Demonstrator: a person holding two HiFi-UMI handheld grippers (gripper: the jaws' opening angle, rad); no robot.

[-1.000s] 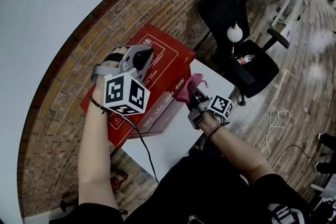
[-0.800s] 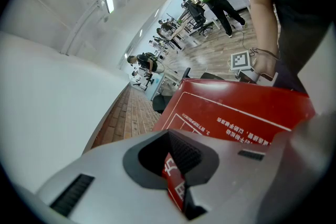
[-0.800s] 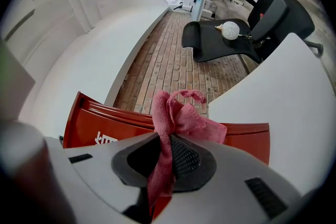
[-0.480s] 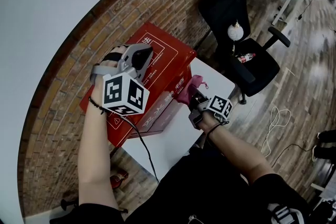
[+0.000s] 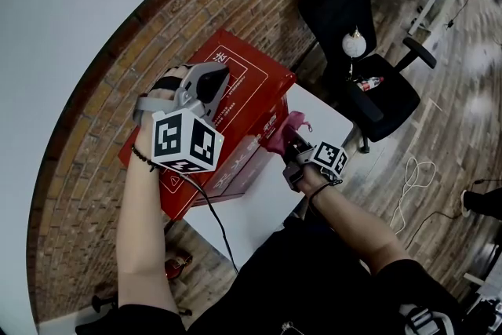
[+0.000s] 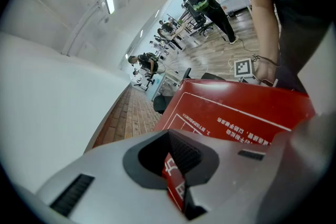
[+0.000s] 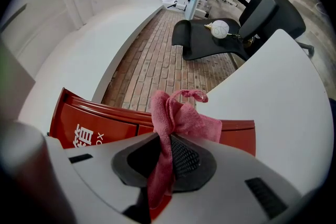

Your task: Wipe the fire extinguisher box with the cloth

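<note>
Pink cloth (image 7: 177, 119) in right claw (image 7: 164, 159), at red fire extinguisher box (image 5: 245, 81) front.

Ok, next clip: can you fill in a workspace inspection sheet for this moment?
Surface: white table, standing by the wall, bears the box.
Job's things: red fire extinguisher box; pink cloth bunched at its front face, contact unclear.
Clutter: black office chair with a white ball and a bottle on the seat.
Grippers: left gripper shut, over the box top; right gripper shut on the cloth.
Cables: black cable hangs from the left gripper; light cable loose on the floor.
Surroundings: brick wall, wooden floor.
</note>
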